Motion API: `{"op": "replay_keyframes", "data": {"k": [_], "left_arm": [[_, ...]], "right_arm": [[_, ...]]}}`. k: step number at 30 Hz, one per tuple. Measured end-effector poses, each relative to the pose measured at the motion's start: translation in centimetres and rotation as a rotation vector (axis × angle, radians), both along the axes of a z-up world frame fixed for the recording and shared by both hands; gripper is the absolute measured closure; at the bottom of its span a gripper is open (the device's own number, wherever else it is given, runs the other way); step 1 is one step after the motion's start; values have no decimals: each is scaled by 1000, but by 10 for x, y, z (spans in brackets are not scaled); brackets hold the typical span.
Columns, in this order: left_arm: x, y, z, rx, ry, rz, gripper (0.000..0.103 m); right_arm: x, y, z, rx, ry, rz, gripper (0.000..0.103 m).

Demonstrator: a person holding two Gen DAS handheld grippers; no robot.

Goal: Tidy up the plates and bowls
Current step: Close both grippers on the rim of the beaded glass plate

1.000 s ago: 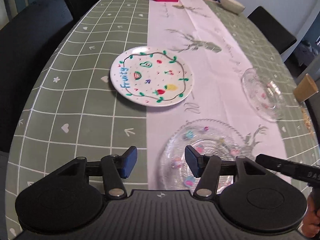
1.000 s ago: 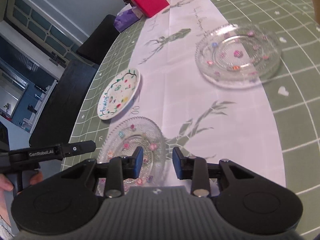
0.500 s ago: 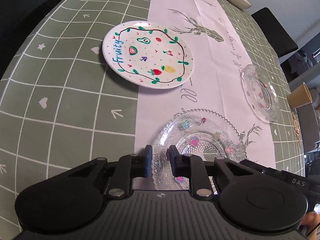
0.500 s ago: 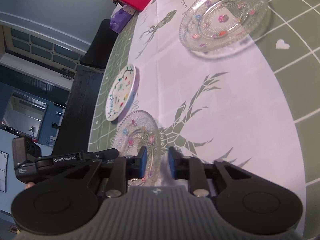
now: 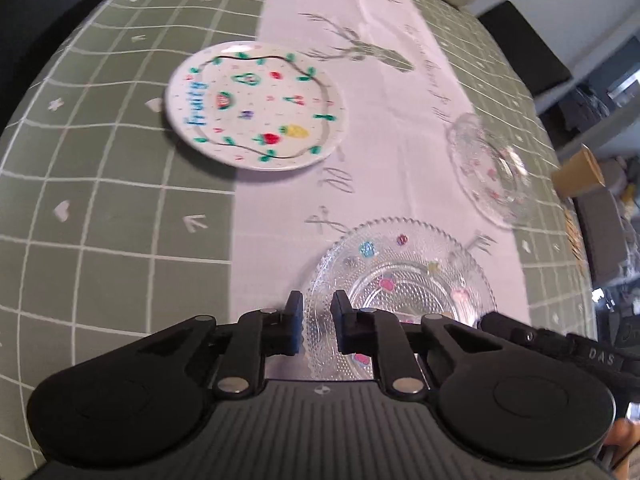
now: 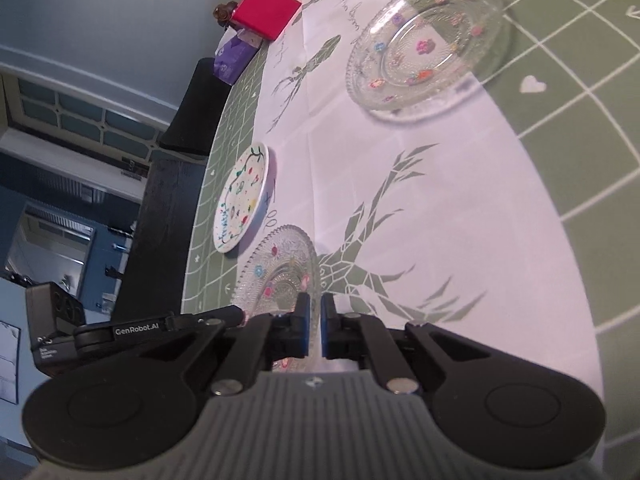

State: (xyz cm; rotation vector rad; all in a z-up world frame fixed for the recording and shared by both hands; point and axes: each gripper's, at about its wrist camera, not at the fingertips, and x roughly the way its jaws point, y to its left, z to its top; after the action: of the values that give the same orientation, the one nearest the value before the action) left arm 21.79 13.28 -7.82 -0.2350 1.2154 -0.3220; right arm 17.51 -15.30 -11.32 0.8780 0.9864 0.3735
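A clear glass plate with coloured flowers (image 5: 400, 280) lies near the table's front edge; it also shows in the right wrist view (image 6: 280, 276). My left gripper (image 5: 317, 320) is shut on its left rim. My right gripper (image 6: 314, 320) is shut on its right rim. A white "Fruity" plate (image 5: 256, 104) lies on the table to the left and farther off; it also shows in the right wrist view (image 6: 242, 208). A second clear glass plate (image 5: 492, 172) sits to the right; it also shows in the right wrist view (image 6: 424, 44).
The table has a green checked cloth (image 5: 100, 200) and a white runner (image 5: 392, 128). A pink box (image 6: 266, 14) and a purple box (image 6: 234, 56) stand at the far end. A paper cup (image 5: 580, 172) stands at the right edge. Dark chairs (image 6: 172, 200) line the sides.
Both grippers have closed from open onto the near glass plate's rim, one on each side. Both cameras have tilted and moved closer to the plate.
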Motion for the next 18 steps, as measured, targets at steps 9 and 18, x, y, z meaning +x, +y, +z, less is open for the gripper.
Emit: {"op": "replay_keyframes", "data": {"k": [9, 18], "left_arm": [[-16, -33, 32, -83, -60, -126, 86], [-29, -76, 31, -40, -56, -235, 85]], "right_arm": [[-41, -44, 32, 39, -54, -52, 100], [-87, -69, 31, 62, -10, -86, 100]]}}
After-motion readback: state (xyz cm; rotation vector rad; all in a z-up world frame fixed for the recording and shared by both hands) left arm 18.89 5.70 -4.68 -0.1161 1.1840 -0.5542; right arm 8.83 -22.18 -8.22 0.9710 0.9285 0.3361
